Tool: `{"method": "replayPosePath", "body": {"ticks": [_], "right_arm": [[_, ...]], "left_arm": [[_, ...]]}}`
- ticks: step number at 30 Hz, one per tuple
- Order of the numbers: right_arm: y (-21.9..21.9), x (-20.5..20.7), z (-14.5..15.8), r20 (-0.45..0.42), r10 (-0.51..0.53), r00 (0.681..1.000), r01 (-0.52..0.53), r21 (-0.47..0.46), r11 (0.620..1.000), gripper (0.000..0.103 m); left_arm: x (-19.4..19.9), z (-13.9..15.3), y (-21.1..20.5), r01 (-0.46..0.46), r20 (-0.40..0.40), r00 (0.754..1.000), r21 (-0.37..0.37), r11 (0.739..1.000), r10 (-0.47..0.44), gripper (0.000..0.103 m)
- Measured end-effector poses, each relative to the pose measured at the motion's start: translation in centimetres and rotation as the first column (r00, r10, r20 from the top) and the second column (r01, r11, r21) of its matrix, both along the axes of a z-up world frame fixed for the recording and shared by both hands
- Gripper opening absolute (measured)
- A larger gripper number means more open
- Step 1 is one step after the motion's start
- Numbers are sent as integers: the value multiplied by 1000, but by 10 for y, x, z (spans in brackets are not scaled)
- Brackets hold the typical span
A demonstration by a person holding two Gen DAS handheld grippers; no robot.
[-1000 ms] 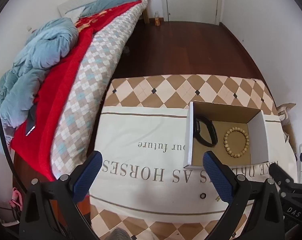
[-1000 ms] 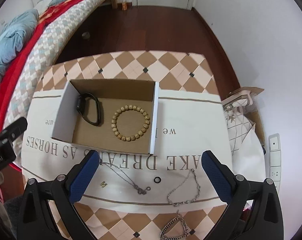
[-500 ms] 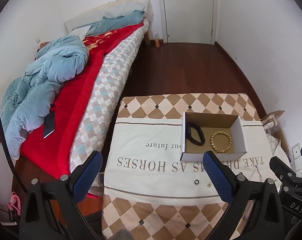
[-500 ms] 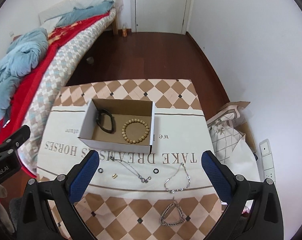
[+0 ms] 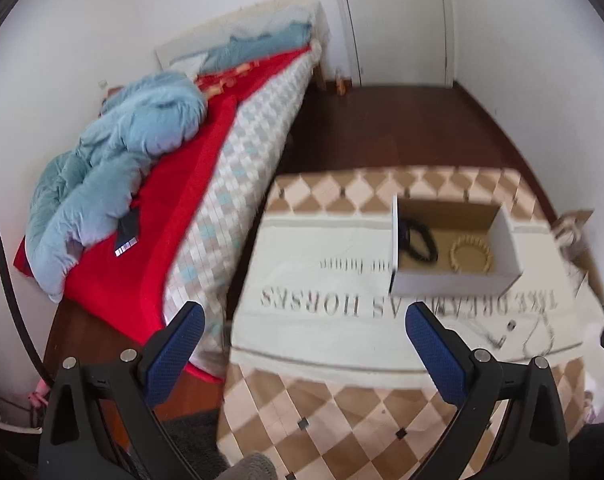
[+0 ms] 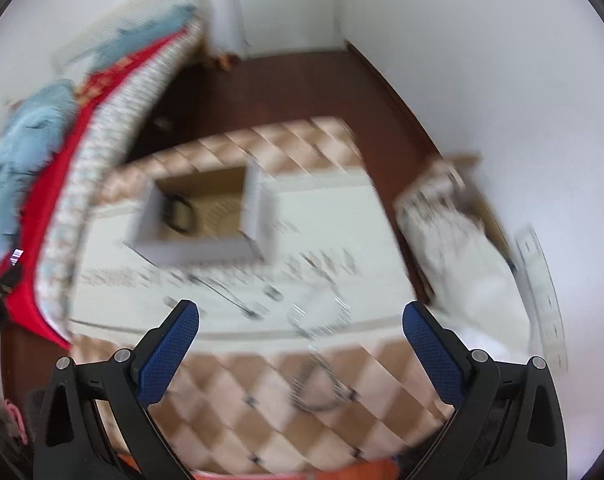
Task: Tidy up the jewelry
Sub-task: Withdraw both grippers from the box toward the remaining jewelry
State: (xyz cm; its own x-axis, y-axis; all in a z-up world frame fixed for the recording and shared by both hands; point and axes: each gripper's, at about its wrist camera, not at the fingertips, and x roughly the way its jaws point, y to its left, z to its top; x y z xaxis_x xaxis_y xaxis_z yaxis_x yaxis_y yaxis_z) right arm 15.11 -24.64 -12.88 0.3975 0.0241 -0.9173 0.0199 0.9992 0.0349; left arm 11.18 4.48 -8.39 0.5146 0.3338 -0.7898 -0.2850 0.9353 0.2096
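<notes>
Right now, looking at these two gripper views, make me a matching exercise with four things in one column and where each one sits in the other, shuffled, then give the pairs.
Things:
1. black band
2. bead bracelet
3. phone
4. silver chain

Places:
A. on the red blanket of the bed
B. on the checkered cloth, near table edge
C. in the box, left part
D. in the box, right part

Pairs: 1-C, 2-D, 3-A, 4-B
</notes>
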Motion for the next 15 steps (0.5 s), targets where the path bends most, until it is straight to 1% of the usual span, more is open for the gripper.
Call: {"method": "replayPosePath", "body": {"ticks": [3, 4, 5, 6, 7, 9, 10, 11, 12, 13, 14, 15], "right_arm": [[-23, -7, -46, -103, -15, 995, 14, -17, 1000, 101], [-28, -10, -62, -141, -15, 990, 12, -17, 1000, 97], [-35, -13, -77, -180, -15, 984, 16, 1, 1000, 93], [-42, -16, -89, -206, -28, 978, 34, 28, 999, 90], [-48, -19, -99, -223, -48, 974, 59, 39, 998, 89], [-62, -25, -108, -221, -79, 972, 93, 54, 994, 84], [-67, -26, -110, -219, -90, 972, 104, 57, 993, 76], [-74, -28, -113, -220, -100, 970, 115, 56, 992, 64], [-78, -28, -117, -224, -106, 969, 120, 53, 991, 58], [-83, -28, -121, -227, -113, 967, 128, 51, 991, 48], [-87, -28, -123, -231, -123, 965, 137, 48, 989, 45], [-92, -29, -124, -231, -132, 964, 147, 47, 988, 45]], "left_arm": [[4, -30, -14, 14, -59, 998, -6, 1000, -15, 102], [5, -39, -20, 25, -81, 996, -7, 1000, -26, 102], [5, -46, -26, 33, -97, 995, -11, 999, -34, 102], [5, -56, -36, 49, -122, 991, -22, 999, -52, 102], [6, -63, -45, 63, -141, 988, -34, 997, -68, 102], [6, -79, -68, 106, -188, 975, -87, 991, -121, 102], [5, -88, -84, 134, -210, 965, -124, 983, -158, 102], [5, -95, -96, 156, -223, 956, -161, 975, -190, 102], [5, -103, -111, 181, -239, 944, -199, 963, -227, 102], [6, -113, -128, 209, -258, 928, -236, 949, -268, 102], [7, -122, -144, 228, -280, 912, -256, 939, -298, 102], [7, -127, -154, 243, -291, 903, -261, 934, -316, 101]]}}
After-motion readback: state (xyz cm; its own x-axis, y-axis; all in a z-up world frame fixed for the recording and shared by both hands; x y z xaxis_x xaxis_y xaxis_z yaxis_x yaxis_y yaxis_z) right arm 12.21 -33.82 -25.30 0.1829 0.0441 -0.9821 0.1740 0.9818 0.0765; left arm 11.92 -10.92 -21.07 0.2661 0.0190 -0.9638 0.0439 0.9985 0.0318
